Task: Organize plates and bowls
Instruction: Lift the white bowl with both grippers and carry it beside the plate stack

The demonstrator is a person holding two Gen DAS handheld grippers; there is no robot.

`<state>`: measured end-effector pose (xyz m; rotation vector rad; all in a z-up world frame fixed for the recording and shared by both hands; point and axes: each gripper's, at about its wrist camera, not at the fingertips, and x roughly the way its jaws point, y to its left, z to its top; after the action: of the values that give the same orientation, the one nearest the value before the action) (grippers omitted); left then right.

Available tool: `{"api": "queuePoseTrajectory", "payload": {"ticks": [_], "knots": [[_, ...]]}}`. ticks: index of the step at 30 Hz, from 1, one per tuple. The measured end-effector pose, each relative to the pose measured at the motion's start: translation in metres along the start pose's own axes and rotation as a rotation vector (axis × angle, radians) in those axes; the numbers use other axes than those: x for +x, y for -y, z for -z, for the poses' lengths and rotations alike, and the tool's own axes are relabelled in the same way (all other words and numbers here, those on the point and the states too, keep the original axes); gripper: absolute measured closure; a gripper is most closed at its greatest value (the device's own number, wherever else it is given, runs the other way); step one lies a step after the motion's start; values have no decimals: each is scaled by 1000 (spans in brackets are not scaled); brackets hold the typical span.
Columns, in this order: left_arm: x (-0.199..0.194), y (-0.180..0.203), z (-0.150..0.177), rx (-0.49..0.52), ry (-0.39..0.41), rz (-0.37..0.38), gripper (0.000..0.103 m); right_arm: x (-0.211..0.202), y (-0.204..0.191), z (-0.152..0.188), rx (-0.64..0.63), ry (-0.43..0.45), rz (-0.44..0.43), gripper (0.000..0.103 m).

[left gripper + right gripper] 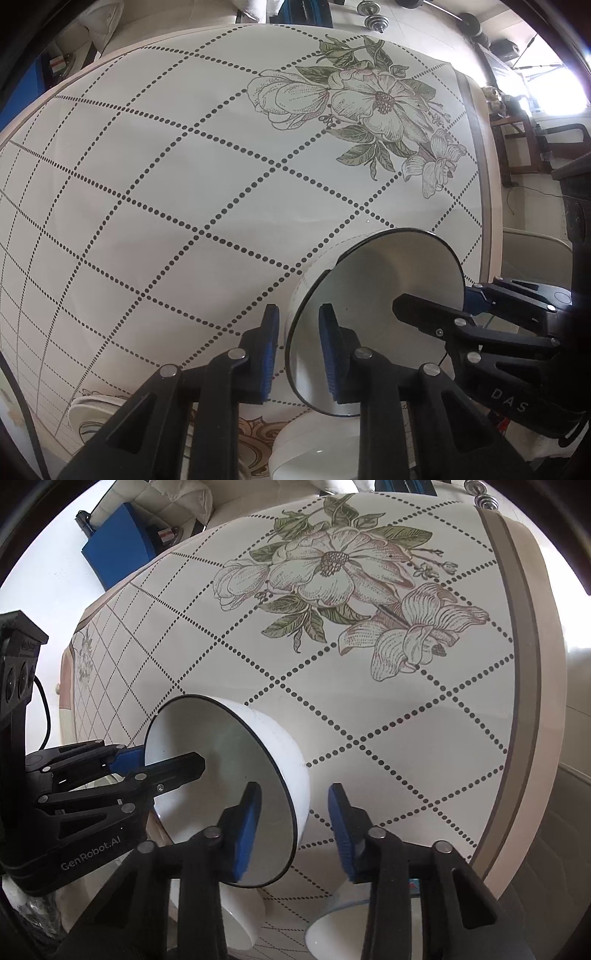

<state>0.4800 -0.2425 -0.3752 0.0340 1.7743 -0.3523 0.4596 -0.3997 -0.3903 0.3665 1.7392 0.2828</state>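
White bowl (376,314) with a thin dark rim, tilted on its side above the table (166,206), mouth toward both cameras.

Left gripper (301,354): blue pads straddle the bowl's rim, one pad inside, one outside against the wall. Gap narrow; reads as clamped on the rim.

Right gripper (295,830): also straddles the rim on the opposite side, one pad inside the bowl, the other outside. In the right wrist view a clear gap shows between the outer pad and the bowl wall, so this one is not pressing. Cannot tell whether the inner pad touches.

Each gripper shows in the other's view, coming in from the side, one finger reaching into the bowl.

Table covered by a cloth (388,738) with a dotted diamond grid and a large flower print (332,572).

More white crockery at the near table edge, below the grippers: a second bowl (317,446) and a dish (92,410) in the left view; two bowls (332,934) in the right view, partly hidden by the fingers.
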Motion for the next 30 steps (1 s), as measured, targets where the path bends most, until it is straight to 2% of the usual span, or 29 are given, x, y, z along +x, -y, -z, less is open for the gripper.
{"api": "queuePoseTrajectory", "payload": {"ticks": [2, 6, 15, 23, 30], "knots": [[3, -1, 1, 7, 2, -8, 87, 3, 1, 0, 10, 2, 7, 86], [8, 1, 5, 3, 2, -11, 91, 5, 4, 1, 42, 12, 23, 93], [-1, 10, 12, 4, -4, -32, 92, -1, 5, 3, 69, 4, 21, 93], [-29, 18, 21, 20, 24, -30, 92, -27, 1, 12, 85, 28, 3, 94], [-68, 29, 42, 62, 57, -41, 92, -62, -18, 40, 76, 78, -10, 94]]}}
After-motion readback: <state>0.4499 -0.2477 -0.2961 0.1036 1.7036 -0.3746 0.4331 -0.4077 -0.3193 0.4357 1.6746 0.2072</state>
